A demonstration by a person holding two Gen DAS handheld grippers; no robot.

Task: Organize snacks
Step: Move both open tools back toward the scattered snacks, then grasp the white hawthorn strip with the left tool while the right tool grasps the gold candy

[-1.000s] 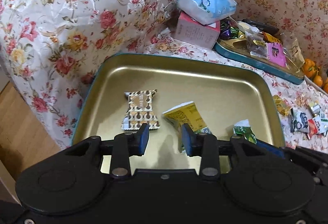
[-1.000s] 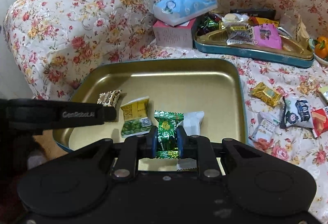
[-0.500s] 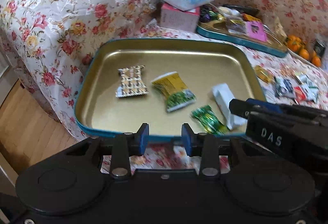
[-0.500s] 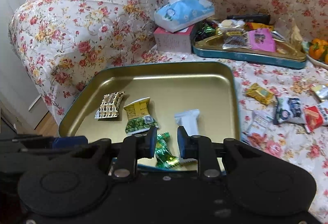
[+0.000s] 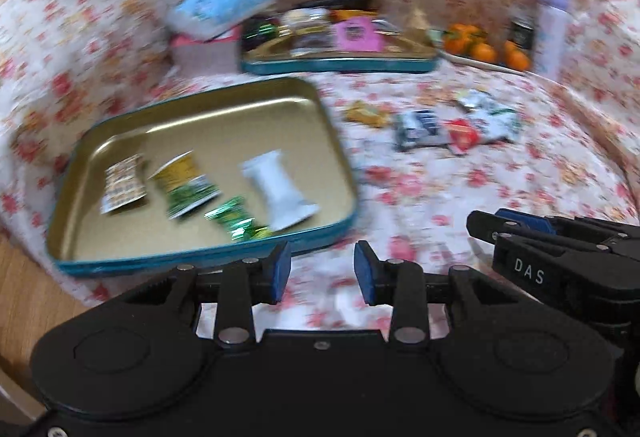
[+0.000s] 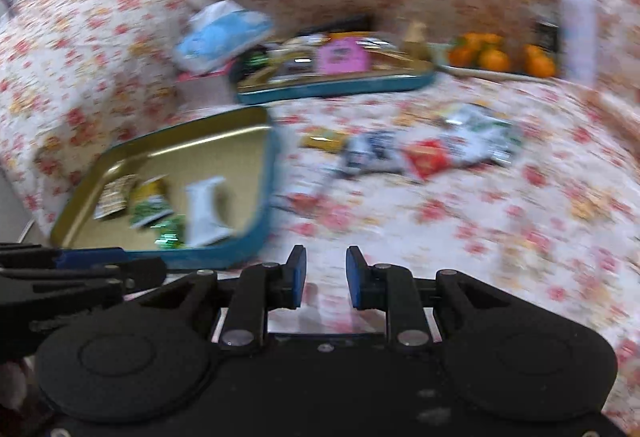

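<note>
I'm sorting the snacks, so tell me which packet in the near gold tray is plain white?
The white packet, pinched at its middle, nearest the near gold tray's right rim. The others there are printed: a brown-patterned one, a yellow-green one and a shiny green one.

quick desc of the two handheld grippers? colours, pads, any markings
Both look alike: matte black plastic bodies with two round housings at the base, silver pivot screws, and black fingers tipped with blue pads. Left gripper, right gripper. Seen from the left wrist view, the right gripper's side carries white "DAS" lettering. The other gripper's side shows a blue strip. No cables, sleeves or hands are clearly visible.
</note>
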